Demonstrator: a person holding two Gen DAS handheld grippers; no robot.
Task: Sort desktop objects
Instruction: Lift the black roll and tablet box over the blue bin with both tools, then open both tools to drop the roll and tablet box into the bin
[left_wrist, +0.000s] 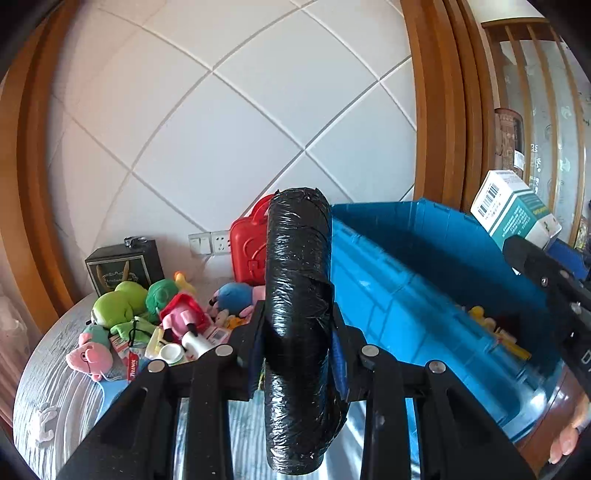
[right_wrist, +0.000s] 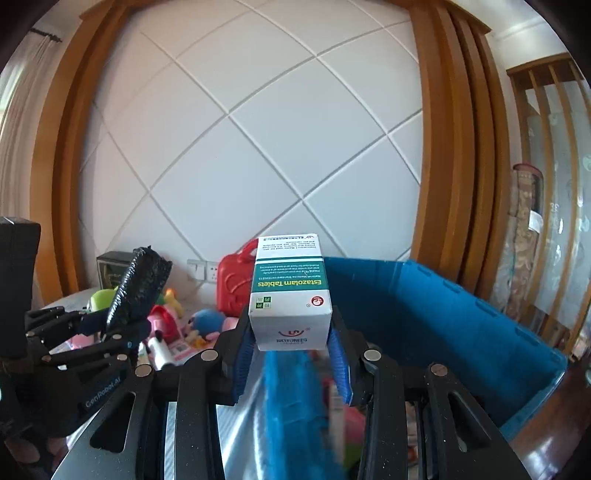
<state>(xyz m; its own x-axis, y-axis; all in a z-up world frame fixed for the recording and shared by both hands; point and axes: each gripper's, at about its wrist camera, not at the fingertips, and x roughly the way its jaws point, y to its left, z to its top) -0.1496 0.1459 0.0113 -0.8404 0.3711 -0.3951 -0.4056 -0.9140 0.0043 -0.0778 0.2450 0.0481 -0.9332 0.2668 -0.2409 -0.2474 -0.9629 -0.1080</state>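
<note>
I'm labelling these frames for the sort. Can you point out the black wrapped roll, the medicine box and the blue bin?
black wrapped roll (left_wrist: 297, 295): left wrist view, mid-length of its wrap.
medicine box (right_wrist: 290, 291): right wrist view, green band on top.
blue bin (left_wrist: 424, 266): left wrist view, inner wall.

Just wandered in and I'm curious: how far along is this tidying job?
Partly done. A few small items already lie in the blue bin. In hand: the left tool grips a black wrapped roll; the right tool holds a medicine box above the bin. Left: the toy pile on the table.
</note>
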